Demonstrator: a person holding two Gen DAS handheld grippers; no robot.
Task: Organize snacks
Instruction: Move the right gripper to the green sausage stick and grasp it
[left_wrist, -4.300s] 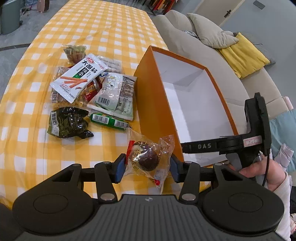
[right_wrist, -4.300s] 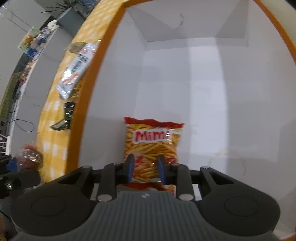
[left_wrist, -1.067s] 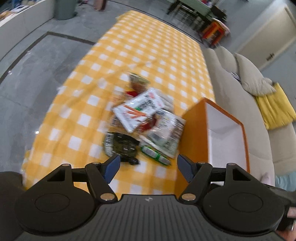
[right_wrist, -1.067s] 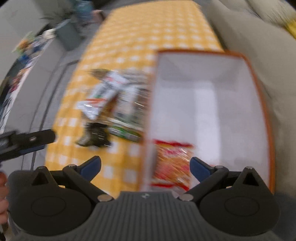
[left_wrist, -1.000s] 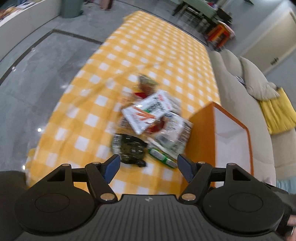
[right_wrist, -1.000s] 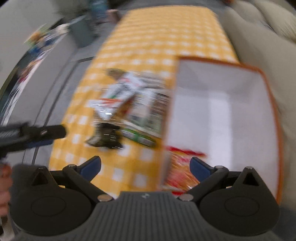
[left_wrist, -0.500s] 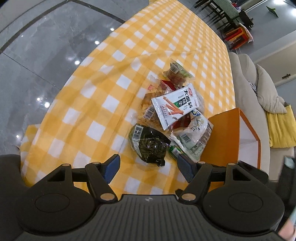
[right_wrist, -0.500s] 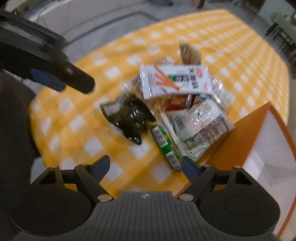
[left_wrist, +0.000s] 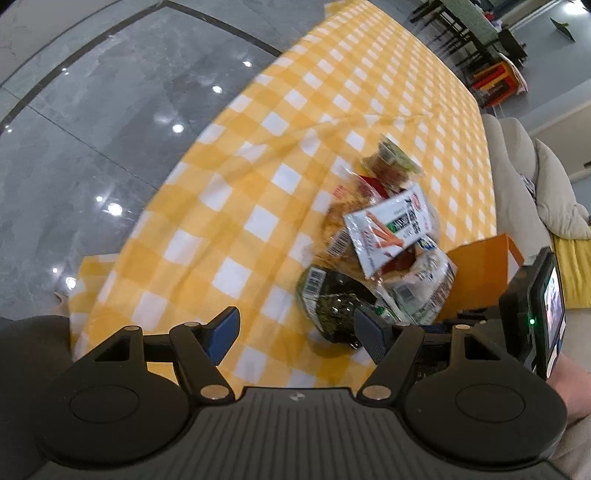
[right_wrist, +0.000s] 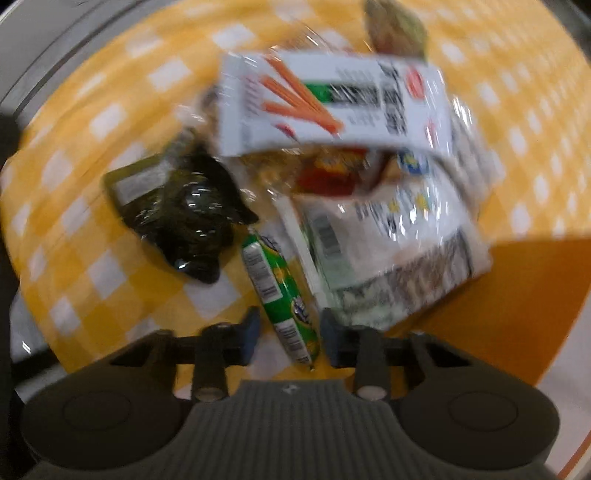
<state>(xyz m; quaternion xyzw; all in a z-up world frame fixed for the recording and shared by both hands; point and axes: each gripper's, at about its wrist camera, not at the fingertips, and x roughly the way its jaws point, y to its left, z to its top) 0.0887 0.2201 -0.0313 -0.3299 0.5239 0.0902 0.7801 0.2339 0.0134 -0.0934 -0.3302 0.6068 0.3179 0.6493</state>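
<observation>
A pile of snacks lies on the yellow checked tablecloth (right_wrist: 92, 258) beside the orange box (right_wrist: 498, 295). A slim green stick packet (right_wrist: 275, 280) lies at the near edge of the pile. My right gripper (right_wrist: 290, 334) points straight down over it, and its jaws are closing with the packet's near end between them; a small gap still shows on the left side. A dark green packet (right_wrist: 184, 206) lies to its left. My left gripper (left_wrist: 297, 332) hangs open and empty above the cloth, short of the dark green packet (left_wrist: 332, 306).
A white packet with orange sticks (right_wrist: 332, 99) tops the pile, with a clear white packet (right_wrist: 388, 236) against the box wall. The table's edge and grey floor (left_wrist: 92, 129) are on the left, a sofa (left_wrist: 517, 184) behind the box (left_wrist: 480, 273).
My right gripper swung from above the box down to the snack pile and narrowed its jaws around the green stick packet. My left gripper, which earlier held a round snack, sank slightly and stays open and empty.
</observation>
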